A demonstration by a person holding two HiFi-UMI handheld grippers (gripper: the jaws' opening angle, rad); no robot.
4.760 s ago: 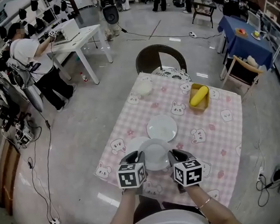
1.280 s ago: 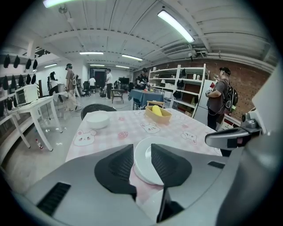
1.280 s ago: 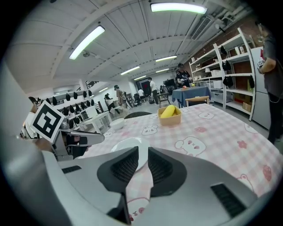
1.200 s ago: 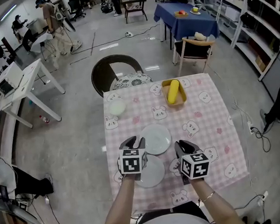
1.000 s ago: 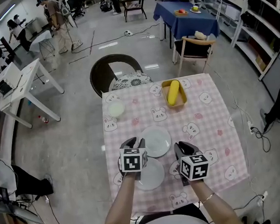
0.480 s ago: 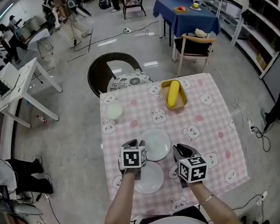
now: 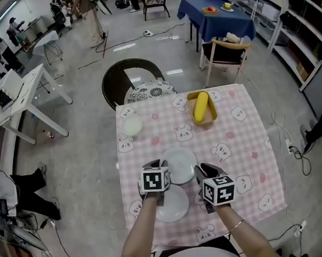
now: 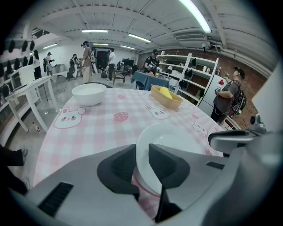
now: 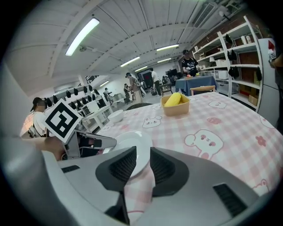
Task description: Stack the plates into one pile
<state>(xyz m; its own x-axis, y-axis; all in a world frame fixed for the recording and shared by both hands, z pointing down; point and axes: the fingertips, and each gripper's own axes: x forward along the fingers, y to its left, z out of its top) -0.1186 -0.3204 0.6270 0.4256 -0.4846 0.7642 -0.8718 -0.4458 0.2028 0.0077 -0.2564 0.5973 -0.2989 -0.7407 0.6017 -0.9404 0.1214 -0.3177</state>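
Note:
Two white plates lie on the pink checked tablecloth (image 7: 245,147): a far plate (image 7: 181,163) and a near plate (image 7: 173,204) by the front edge. My left gripper (image 7: 157,165) is at the far plate's left rim and my right gripper (image 7: 200,170) at its right rim. In the left gripper view the plate (image 8: 170,137) has its rim between the closing jaws of the left gripper (image 8: 142,154). In the right gripper view the same plate (image 9: 126,143) has its edge inside the opening jaws of the right gripper (image 9: 140,160), with cloth showing beside it. The plate rests on the table.
A white bowl (image 7: 131,126) sits at the back left of the table. At the back middle a yellow tray (image 7: 202,107) holds a yellow item. A dark chair (image 7: 138,80) stands behind the table. People and other tables are farther off.
Several seconds ago both grippers held a plate in the air between them; now no plate is lifted. Over the last second both grippers sank a little onto the far plate's two sides.

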